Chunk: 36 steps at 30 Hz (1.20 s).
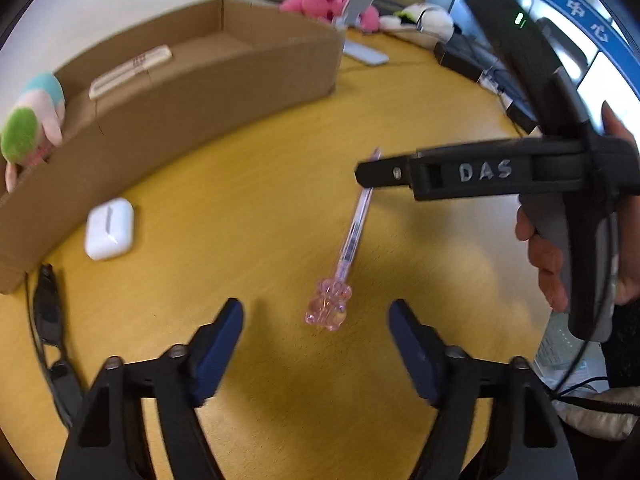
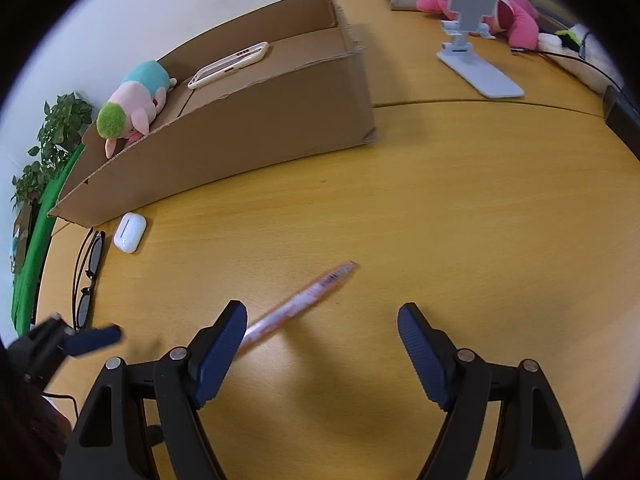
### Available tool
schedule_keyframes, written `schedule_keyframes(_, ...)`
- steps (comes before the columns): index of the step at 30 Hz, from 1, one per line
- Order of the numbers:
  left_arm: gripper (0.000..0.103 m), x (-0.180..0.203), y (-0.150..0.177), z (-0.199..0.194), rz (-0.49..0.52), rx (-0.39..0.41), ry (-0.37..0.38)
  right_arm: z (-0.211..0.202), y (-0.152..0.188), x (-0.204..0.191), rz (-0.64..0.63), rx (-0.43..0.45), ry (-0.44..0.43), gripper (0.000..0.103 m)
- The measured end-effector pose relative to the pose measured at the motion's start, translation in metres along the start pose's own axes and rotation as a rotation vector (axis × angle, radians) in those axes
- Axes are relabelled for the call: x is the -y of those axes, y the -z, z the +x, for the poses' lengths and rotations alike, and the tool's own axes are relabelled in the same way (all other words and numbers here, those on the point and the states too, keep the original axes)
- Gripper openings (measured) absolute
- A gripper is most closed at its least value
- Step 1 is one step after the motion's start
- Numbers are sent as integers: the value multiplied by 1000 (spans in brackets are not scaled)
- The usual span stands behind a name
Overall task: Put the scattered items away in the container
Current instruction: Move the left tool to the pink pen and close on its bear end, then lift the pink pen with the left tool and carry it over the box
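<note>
A pink pen with a bear-shaped cap lies on the yellow table; it also shows in the right wrist view. My left gripper is open and empty, just short of the bear cap. My right gripper is open and empty above the pen; its finger reaches over the pen's far end. A white earbud case and black glasses lie by the cardboard box. The box holds a phone case and a small plush.
A grey phone stand and a pink plush toy are at the table's far side. Black devices and cables lie at the right edge. A green plant stands to the left of the box.
</note>
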<state>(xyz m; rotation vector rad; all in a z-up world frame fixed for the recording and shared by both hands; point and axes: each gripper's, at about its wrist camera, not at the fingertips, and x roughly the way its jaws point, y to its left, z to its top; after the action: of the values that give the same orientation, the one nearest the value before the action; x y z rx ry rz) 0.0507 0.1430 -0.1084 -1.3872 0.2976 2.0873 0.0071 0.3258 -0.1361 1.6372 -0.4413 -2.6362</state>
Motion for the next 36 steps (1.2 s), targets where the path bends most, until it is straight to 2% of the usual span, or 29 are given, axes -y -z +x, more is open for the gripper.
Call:
schedule_keyframes(4, 64, 4, 1, 9, -5, -10, 11, 9, 0, -16, -51, -1, 48, 80)
schedule_keyframes(5, 60, 6, 1, 9, 0, -11, 15, 10, 0, -18, -58, 4, 60, 80)
schedule_keyframes(7, 50, 10, 0, 10, 11, -15, 25, 12, -2, -19, -56, 13, 73, 78)
schedule_keyframes(8, 38, 12, 0, 10, 16, -18, 33, 13, -3, -21, -62, 16, 87, 76)
schedule_keyframes(9, 27, 13, -1, 10, 16, -21, 45, 14, -4, -24, -76, 18, 105, 69)
schedule_keyframes(10, 23, 13, -2, 10, 16, -25, 54, 15, -5, -27, -91, 21, 121, 59)
schedule_keyframes(15, 23, 13, -5, 10, 20, -40, 76, 17, -7, -35, -125, 29, 146, 29)
schedule_keyframes(16, 23, 14, -4, 10, 18, -44, 93, 17, -9, -36, -124, 25, 136, 26)
schedule_keyframes(21, 23, 23, -4, 11, 9, -51, 115, 20, -11, -42, -119, 18, 99, 19)
schedule_keyframes(26, 23, 23, -4, 9, -17, -38, 112, 14, -16, -27, -45, 6, -1, 15)
schedule_keyframes(32, 23, 25, -16, -18, -39, 60, 85, -21, -35, -27, -8, 69, -100, 11)
schedule_keyframes(33, 22, 24, -20, -25, -43, 81, 70, -30, -41, -29, -14, 88, -112, 1)
schedule_keyframes(36, 22, 22, -36, -46, -50, 155, 54, -57, -66, -45, -66, 154, -129, 0)
